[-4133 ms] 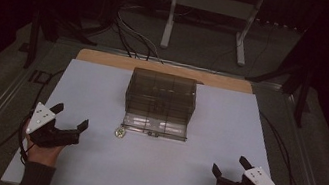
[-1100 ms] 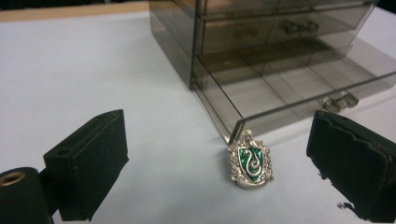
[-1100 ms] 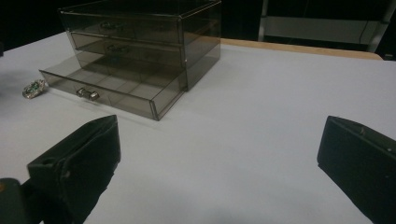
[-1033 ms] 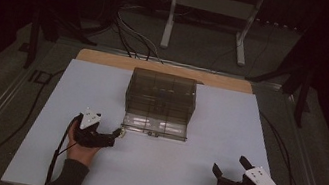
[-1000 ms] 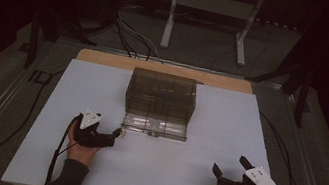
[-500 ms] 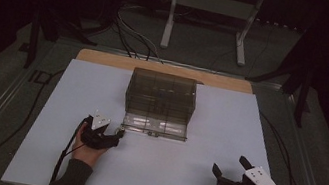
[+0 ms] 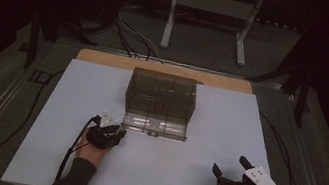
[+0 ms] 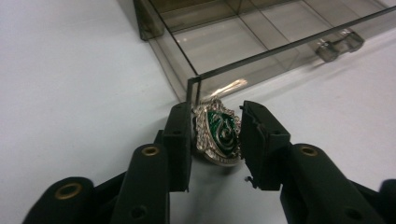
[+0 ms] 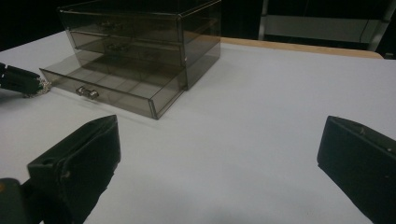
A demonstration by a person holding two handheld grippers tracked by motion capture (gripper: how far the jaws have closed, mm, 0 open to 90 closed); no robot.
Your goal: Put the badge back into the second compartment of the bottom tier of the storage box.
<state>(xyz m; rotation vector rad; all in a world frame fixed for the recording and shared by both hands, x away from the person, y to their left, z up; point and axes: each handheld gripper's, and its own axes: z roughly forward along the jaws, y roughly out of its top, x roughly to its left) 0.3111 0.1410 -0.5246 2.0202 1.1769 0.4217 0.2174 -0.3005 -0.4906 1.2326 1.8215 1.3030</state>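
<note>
- Currently our left tongs [image 8: 215, 140] bracket a small green-and-silver crest badge [image 8: 218, 135], jaws at its edges; we cannot tell whether they pinch it.
- Just ahead sits the pulled-out bottom drawer [image 8: 243, 42] of a smoky clear drawer box [image 7: 161, 94].
- We judge the badge rigid, light and slick; grip across its rim.
- Our right tongs [image 7: 232, 172] rest spread wide on the white surface [image 7: 188, 177].
</note>
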